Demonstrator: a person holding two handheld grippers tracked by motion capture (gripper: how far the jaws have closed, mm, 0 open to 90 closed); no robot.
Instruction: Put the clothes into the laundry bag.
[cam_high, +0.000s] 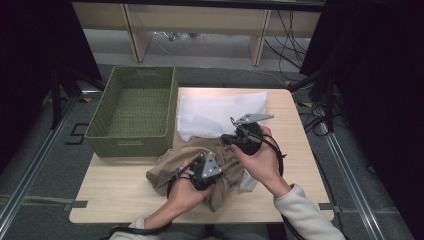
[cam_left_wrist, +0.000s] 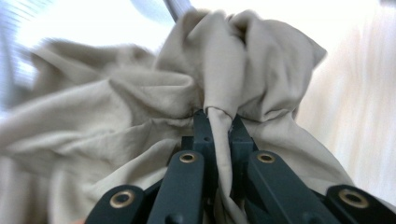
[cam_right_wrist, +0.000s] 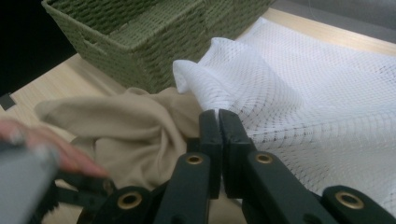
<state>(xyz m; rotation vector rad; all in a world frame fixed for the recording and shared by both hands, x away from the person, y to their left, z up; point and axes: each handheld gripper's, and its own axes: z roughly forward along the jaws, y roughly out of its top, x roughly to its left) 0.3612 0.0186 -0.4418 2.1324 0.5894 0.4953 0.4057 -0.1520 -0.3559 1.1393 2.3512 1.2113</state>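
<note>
A crumpled beige cloth (cam_high: 170, 167) lies at the front middle of the table. My left gripper (cam_high: 199, 174) rests on it, and in the left gripper view this gripper (cam_left_wrist: 219, 119) is shut on a raised fold of the beige cloth (cam_left_wrist: 116, 121). A white mesh bag (cam_high: 215, 112) lies flat behind the cloth. My right gripper (cam_high: 227, 137) is at the near edge of the bag. In the right gripper view its jaws (cam_right_wrist: 218, 116) are pressed together where the mesh bag (cam_right_wrist: 303, 93) meets the beige cloth (cam_right_wrist: 126, 126). Whether they pinch fabric is hidden.
A green woven basket (cam_high: 130, 137) stands empty at the table's left back, close to the cloth, and appears as the basket (cam_right_wrist: 140, 37) in the right gripper view. Bare wood of the table (cam_high: 115, 195) shows at the front left. Fingers of the person's left hand (cam_right_wrist: 56, 149) are nearby.
</note>
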